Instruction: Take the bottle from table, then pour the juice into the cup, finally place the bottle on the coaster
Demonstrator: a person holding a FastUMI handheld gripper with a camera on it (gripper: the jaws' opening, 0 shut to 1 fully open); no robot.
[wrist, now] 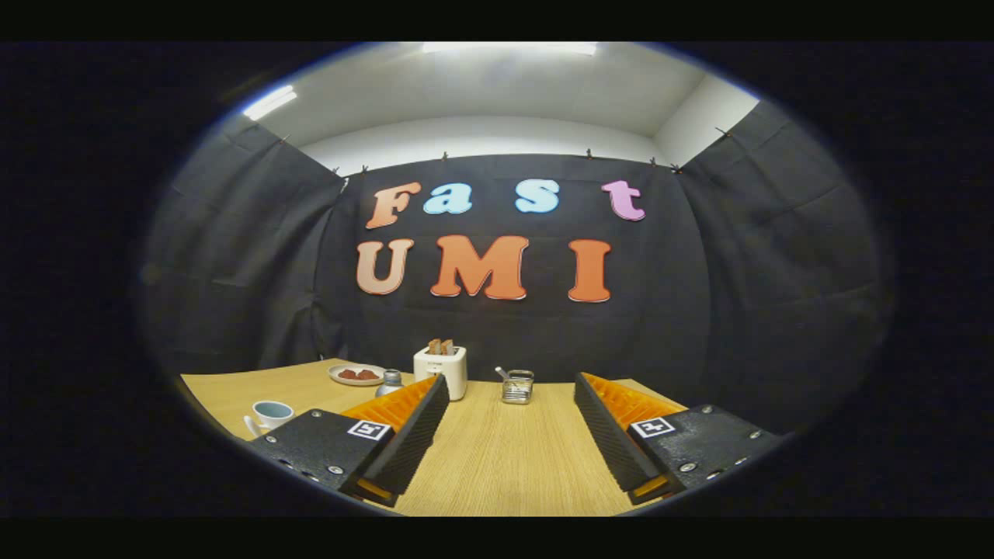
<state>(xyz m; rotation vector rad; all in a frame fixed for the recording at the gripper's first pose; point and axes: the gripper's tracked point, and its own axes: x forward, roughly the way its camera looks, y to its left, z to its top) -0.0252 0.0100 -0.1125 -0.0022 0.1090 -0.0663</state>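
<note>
Gripper [509, 431] is spread wide with nothing between the fingers, just bare tabletop [505, 458] showing through the gap. It hangs low over the near part of the wood and looks level across it, so it's squared up to the whole row of stuff rather than committed to any one item.

Going left to right: a pale cup [269, 414] with a handle sits left of the left finger and about level with it, mouth up, which is how you'd want it for pouring. Further back on that side there's a small plate [356, 375] with a couple of reddish bits on it. Just past the left fingertip, a little silvery bottle [389, 382] peeks over the finger, upright with its cap on as far as I can tell, the lower part hidden by the finger. Right next to it stands a white toaster [442, 369] with toast sticking out. Straight ahead, beyond the gap, is a small metal holder [517, 386] with something poking out. Can't make out a coaster for sure.

With the fingers empty and the bottle standing, this fits either heading in for the grab or just having let go.
</note>
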